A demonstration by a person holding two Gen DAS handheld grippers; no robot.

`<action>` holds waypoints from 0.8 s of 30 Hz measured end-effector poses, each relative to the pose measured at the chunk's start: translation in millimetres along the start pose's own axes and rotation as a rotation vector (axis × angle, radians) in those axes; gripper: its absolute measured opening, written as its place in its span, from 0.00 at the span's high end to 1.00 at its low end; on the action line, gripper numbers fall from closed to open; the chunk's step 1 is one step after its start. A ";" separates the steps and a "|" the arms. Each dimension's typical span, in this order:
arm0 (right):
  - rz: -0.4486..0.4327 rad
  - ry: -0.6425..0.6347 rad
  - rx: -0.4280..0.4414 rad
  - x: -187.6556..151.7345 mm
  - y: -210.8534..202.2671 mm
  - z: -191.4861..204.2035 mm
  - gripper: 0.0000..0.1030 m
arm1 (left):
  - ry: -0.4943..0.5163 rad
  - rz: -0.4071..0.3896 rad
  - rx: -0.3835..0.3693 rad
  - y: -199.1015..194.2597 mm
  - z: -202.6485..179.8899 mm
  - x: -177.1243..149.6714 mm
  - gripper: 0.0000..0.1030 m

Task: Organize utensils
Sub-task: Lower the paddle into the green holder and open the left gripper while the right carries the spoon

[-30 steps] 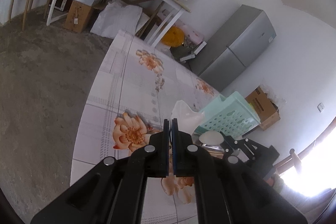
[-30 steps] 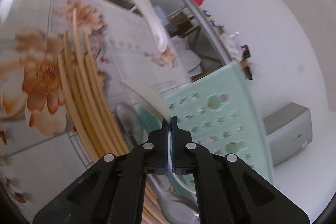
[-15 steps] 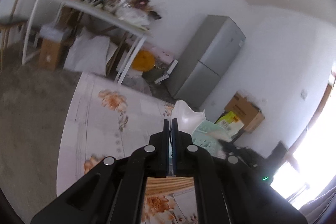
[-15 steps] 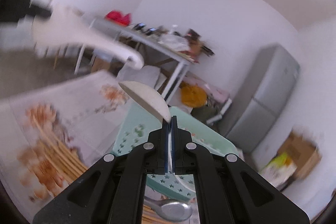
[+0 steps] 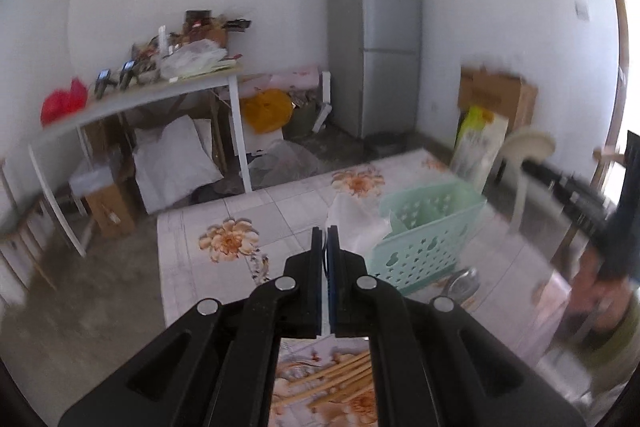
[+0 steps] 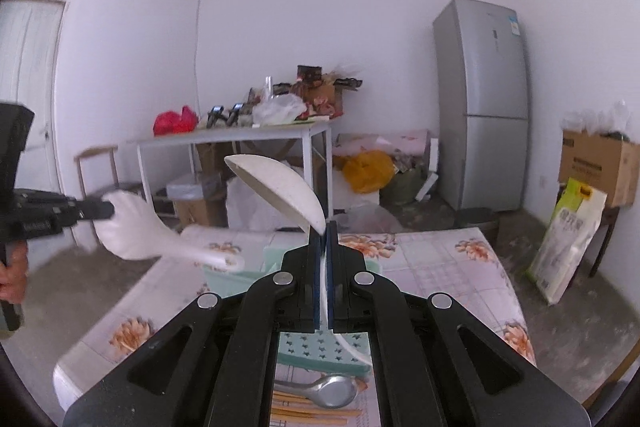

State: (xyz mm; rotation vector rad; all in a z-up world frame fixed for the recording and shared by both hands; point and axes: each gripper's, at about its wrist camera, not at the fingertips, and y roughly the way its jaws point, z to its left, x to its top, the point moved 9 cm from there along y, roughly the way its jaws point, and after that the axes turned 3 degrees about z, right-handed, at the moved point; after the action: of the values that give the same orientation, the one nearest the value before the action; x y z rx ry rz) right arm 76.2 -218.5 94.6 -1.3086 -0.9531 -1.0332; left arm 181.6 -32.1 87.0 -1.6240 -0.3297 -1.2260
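both claws are clamped, the right claw [image 6: 323,227] pinching a white soup spoon [image 6: 280,187] and the left claw [image 5: 325,233] a white rice paddle [image 6: 136,231], lifted above the green basket [image 5: 424,227], likely for dropping in.

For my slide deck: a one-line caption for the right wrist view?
Right tool shut on a white spoon above the green basket; left tool lifts a white rice paddle.

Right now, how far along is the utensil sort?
Done: nothing clearly; the green basket interior is hard to see. In hand: left gripper and right gripper each clamp a white spoon, lifted above the table. Left: chopsticks and metal spoon on the tablecloth.
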 end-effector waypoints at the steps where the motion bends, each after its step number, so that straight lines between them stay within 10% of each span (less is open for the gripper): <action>1: -0.004 0.015 0.004 2.1 -0.8 -2.8 0.99 | 0.046 0.021 0.011 5.6 -5.1 2.7 0.99; 11: -0.008 0.109 0.016 0.1 -4.1 -19.9 0.99 | 0.271 0.216 0.015 57.7 -32.6 16.2 0.98; 24: 0.012 0.235 0.076 1.3 0.9 -35.7 0.99 | 0.177 0.253 -0.109 99.9 -49.5 32.9 0.95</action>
State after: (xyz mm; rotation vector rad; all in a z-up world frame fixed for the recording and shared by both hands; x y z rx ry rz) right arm 76.6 -254.3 93.9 -1.1011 -0.7972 -1.1036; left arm 240.0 -127.8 56.5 -1.5801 0.0544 -1.1980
